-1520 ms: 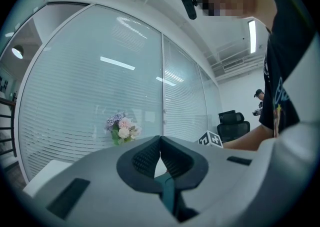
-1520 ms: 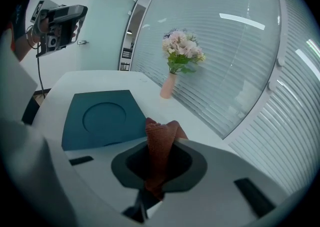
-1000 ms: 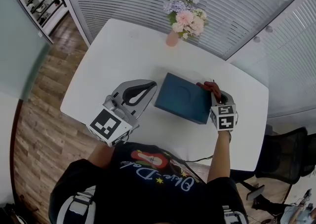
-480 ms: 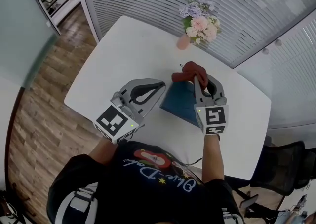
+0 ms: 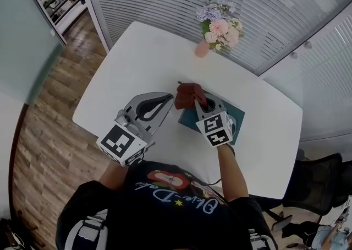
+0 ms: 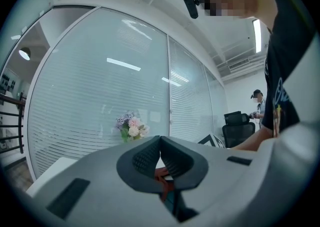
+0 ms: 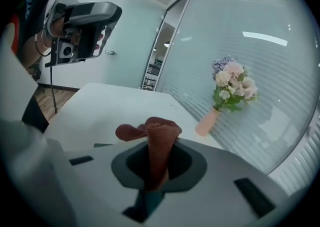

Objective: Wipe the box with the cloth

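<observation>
right gripper (image 5: 197, 102) tight on the red cloth (image 5: 187, 93) over the teal box (image 5: 237, 120), left gripper (image 5: 169, 98) jaws together

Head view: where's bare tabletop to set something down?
Bare: far-left of the white table, between its edge and the pink flower vase; also the right end past the dark blue box. Crowded: centre, with left gripper, right gripper and red-brown cloth at the box.

The cloth (image 5: 190, 94) is rust-red, the box (image 5: 238, 122) teal, the table (image 5: 137, 56) white.
</observation>
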A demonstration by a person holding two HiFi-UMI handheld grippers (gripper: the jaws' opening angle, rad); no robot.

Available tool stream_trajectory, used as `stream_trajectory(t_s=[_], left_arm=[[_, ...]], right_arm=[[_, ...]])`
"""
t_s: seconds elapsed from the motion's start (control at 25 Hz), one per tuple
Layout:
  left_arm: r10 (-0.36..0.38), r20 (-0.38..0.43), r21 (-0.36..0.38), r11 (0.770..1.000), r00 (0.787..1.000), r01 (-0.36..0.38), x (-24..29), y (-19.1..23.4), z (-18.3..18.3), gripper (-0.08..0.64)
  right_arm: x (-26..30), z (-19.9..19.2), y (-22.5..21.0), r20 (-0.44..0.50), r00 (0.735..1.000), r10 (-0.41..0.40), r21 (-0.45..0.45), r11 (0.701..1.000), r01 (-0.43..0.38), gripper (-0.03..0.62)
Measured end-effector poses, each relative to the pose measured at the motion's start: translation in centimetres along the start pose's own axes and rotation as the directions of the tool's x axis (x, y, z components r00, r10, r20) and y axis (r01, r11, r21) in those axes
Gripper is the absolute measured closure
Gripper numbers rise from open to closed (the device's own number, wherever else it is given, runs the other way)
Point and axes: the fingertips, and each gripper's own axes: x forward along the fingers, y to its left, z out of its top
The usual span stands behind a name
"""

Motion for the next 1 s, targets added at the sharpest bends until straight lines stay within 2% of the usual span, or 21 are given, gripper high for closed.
stream_trajectory(t_s=[0.24, 0.48, 0.68, 0.88, 1.0], left_arm=[[-0.044, 0.003, 0.005, 0.999, 0.999, 0.044, 0.7, -1.3, 0.2, 0.557], [-0.104, -0.005, 0.006, 0.995, 0.995, 0.104, 2.4, -3.0, 0.0, 0.557], [-0.15, -0.008, 0.005, 0.989, 0.989, 0.15, 3.6, -4.2, 0.1, 0.557], [-0.189, -0.009, 0.01, 0.982, 0.982, 0.189, 4.6, -5.3, 0.1, 0.557], [-0.216, -0.014, 0.01, 0.976, 0.976, 0.216, 5.0, -6.0, 0.1, 0.557]], right_arm=[[-1.6, -1.9, -1.0, -0.055, 0.998, -0.04, -0.007, 0.999, 0.04, 0.566], [-3.7, -5.1, -2.9, -0.092, 0.99, -0.106, 0.05, 0.993, 0.111, 0.565], [-5.3, -6.4, -3.6, -0.067, 0.99, -0.127, 0.124, 0.983, 0.135, 0.565], [-7.4, -8.8, -5.1, -0.142, 0.971, -0.195, 0.117, 0.97, 0.212, 0.566], [-8.9, -10.9, -5.9, -0.184, 0.956, -0.227, 0.143, 0.957, 0.254, 0.566]])
